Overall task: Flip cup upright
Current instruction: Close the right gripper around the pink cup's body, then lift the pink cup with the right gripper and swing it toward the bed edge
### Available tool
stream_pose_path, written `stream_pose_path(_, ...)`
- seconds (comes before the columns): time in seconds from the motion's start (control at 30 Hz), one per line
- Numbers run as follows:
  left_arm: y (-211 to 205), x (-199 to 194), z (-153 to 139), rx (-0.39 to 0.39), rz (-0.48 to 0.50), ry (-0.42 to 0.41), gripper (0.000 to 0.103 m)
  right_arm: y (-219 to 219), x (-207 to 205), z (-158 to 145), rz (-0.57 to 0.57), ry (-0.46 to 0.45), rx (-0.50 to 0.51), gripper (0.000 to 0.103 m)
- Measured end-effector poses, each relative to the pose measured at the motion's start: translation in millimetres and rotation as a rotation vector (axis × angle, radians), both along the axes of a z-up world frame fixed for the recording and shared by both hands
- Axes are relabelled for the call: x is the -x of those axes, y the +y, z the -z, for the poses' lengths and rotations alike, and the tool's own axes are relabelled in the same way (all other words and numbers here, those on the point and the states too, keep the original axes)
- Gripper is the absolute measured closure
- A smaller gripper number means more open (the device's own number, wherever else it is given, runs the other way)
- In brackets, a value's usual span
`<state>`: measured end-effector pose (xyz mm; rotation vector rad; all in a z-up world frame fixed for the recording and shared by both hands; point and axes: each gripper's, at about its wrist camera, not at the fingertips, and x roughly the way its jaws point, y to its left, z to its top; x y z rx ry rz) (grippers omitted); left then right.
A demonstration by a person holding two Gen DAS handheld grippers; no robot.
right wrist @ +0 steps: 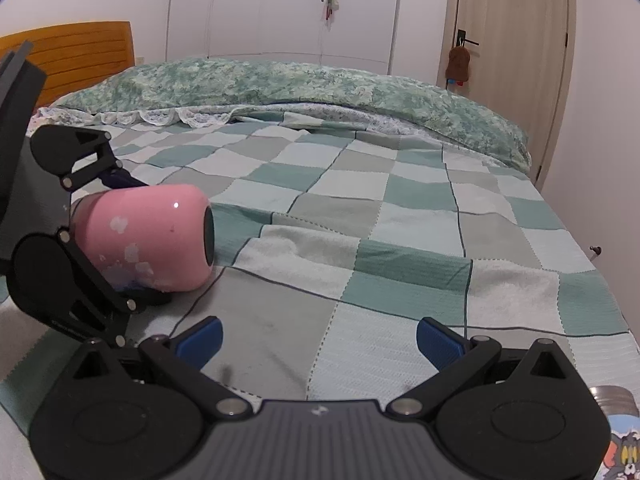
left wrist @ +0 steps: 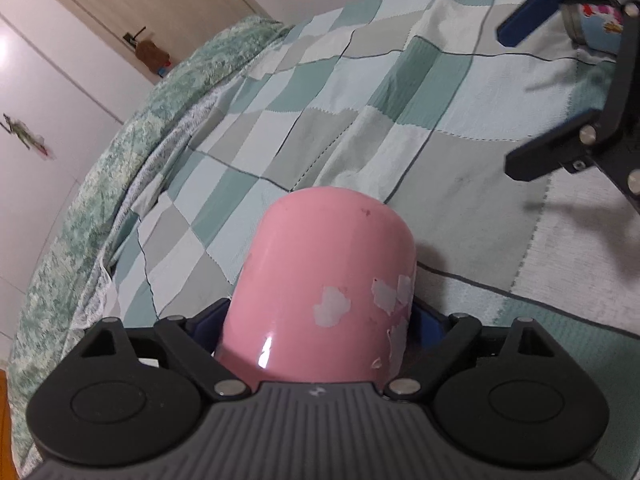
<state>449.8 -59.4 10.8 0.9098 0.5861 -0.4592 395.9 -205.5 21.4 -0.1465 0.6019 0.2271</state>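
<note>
A pink cup point(left wrist: 324, 292) with peeling white patches lies on its side in my left gripper point(left wrist: 316, 326), which is shut on it near its rim end. In the right wrist view the pink cup point(right wrist: 148, 236) is held just above the checked blanket point(right wrist: 400, 216), its dark base pointing right, with the left gripper point(right wrist: 100, 240) around it. My right gripper point(right wrist: 318, 344) is open and empty, low over the blanket to the right of the cup. It shows at the upper right of the left wrist view point(left wrist: 516, 96).
The bed has a green floral quilt point(right wrist: 280, 80) rolled along its far side. A metal can with a cartoon print point(right wrist: 620, 432) lies by the right gripper and also shows in the left wrist view point(left wrist: 596, 24). A door point(right wrist: 516, 60) and white wardrobes point(right wrist: 280, 8) stand behind.
</note>
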Motion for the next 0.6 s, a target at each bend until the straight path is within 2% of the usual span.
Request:
stream_pose_path(0.33, -12, 45, -12, -0.002, 0.083, -0.124, 0.013, -5, 31, -18, -0.025, -0.043, -0.007, 0.000)
stream_pose_path(0.6, -26, 111, -36, 0.027, 0.162, -0.129, 0.013, -18, 79, -41, -0.016, -0.068, -0.018, 0.000)
